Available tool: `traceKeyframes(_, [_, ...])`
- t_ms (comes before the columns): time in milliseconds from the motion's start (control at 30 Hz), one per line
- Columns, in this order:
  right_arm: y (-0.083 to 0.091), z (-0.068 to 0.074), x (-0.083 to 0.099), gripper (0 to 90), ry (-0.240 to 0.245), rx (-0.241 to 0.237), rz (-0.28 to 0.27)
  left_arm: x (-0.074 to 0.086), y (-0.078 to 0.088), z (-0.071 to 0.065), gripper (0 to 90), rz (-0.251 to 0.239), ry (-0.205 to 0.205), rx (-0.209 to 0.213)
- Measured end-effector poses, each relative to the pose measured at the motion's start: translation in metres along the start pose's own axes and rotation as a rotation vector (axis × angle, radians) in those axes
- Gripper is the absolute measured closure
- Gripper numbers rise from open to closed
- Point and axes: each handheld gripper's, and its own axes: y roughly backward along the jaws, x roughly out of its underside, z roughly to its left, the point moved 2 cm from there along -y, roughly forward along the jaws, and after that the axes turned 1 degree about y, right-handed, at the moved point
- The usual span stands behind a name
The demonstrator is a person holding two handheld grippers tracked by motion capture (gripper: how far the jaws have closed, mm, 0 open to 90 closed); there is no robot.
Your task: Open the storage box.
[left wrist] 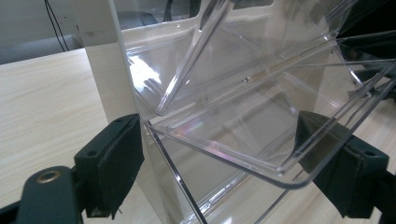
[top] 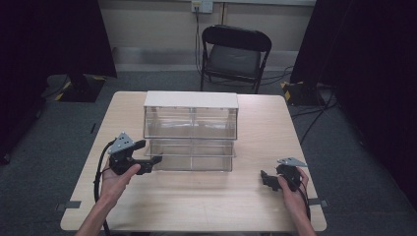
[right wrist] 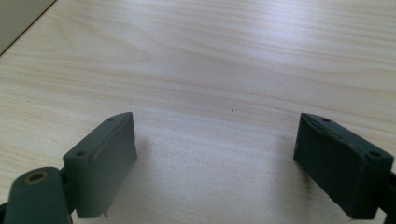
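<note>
1. At the front left corner of the clear drawer cabinet [top: 191,132], your left hand [top: 114,181] holds the left gripper [top: 147,164] level, pointing across toward the cabinet's lower front.
2. Your left forearm comes up from the near table edge, slanting slightly toward the cabinet, with the grey plate on top of the gripper tilted up and a black cable looping down beside your wrist.
3. Seen from the left gripper view, the jaws stand wide apart on either side of a clear pulled-out drawer [left wrist: 243,135]; the drawer's rounded front corner lies between them, and neither pad presses on it.
4. Well to the right of the cabinet, near the front right part of the table [top: 206,201], your right hand [top: 291,189] holds the right gripper [top: 266,179] low, pointing left toward the cabinet's side of the table.
5. That gripper's jaws are spread wide over bare wood and hold nothing.
6. Count: one cabinet with a white top, standing at the middle of the table; two grippers; two hands.
7. The cabinet shows two clear drawers side by side in its upper row, and a lower drawer drawn forward toward you.
8. Behind the cabinet, beyond the table's far edge, stands one black folding chair [top: 235,54].
</note>
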Motion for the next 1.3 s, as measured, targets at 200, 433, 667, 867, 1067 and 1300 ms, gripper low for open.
traceKeyframes(200, [0.0,0.0,0.0,12.2,0.0,0.0,0.0,-0.001,-0.0005,0.0001,15.6,-0.003,0.0,0.001])
traceKeyframes(433, [0.0,0.0,0.0,12.2,0.0,0.0,0.0,-0.0014,-0.0007,-0.0004,15.6,-0.005,-0.002,-0.001])
traceKeyframes(667, [0.0,0.0,0.0,12.2,0.0,0.0,0.0,-0.0016,-0.001,0.0004,15.6,-0.01,0.002,-0.003])
traceKeyframes(867, [0.0,0.0,0.0,12.2,0.0,0.0,0.0,-0.0017,-0.0008,0.0009,15.6,-0.011,-0.002,-0.007])
traceKeyframes(1067, [0.0,0.0,0.0,12.2,0.0,0.0,0.0,-0.0025,-0.001,0.0007,15.7,-0.012,-0.001,-0.006])
traceKeyframes(1300, [0.0,0.0,0.0,12.2,0.0,0.0,0.0,-0.0041,-0.0024,-0.0007,15.7,-0.01,-0.001,-0.008])
